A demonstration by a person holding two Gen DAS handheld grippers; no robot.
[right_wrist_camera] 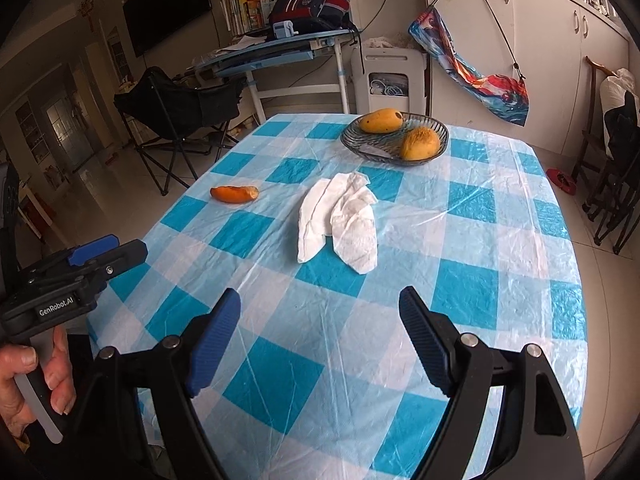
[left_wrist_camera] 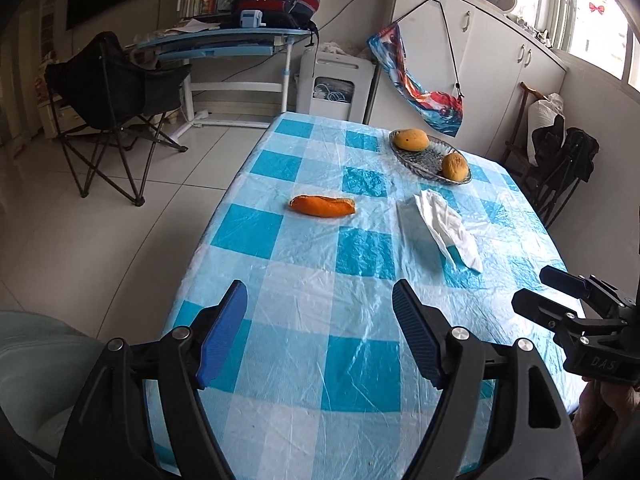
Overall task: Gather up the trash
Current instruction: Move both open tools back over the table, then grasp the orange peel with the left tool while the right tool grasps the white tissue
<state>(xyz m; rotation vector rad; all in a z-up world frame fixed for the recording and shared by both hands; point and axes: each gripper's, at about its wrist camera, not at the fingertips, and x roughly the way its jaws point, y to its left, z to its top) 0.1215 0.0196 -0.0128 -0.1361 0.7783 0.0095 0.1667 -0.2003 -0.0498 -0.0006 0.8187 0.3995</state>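
Observation:
An orange peel (left_wrist_camera: 322, 205) lies on the blue-and-white checked tablecloth (left_wrist_camera: 320, 280), left of middle; it also shows in the right wrist view (right_wrist_camera: 234, 193). A crumpled white tissue (left_wrist_camera: 444, 228) lies to its right, also in the right wrist view (right_wrist_camera: 340, 220). My left gripper (left_wrist_camera: 320, 312) is open and empty over the table's near end, well short of the peel. My right gripper (right_wrist_camera: 320, 320) is open and empty, short of the tissue. Each gripper shows at the edge of the other's view, the right one (left_wrist_camera: 560, 292) and the left one (right_wrist_camera: 100, 256).
A glass bowl (left_wrist_camera: 420, 162) with two mangoes (left_wrist_camera: 411, 139) stands at the far right of the table, also in the right wrist view (right_wrist_camera: 362, 146). A black folding chair (left_wrist_camera: 116, 92) and a desk (left_wrist_camera: 224, 40) stand on the floor to the left. Dark chairs (left_wrist_camera: 560, 160) stand right.

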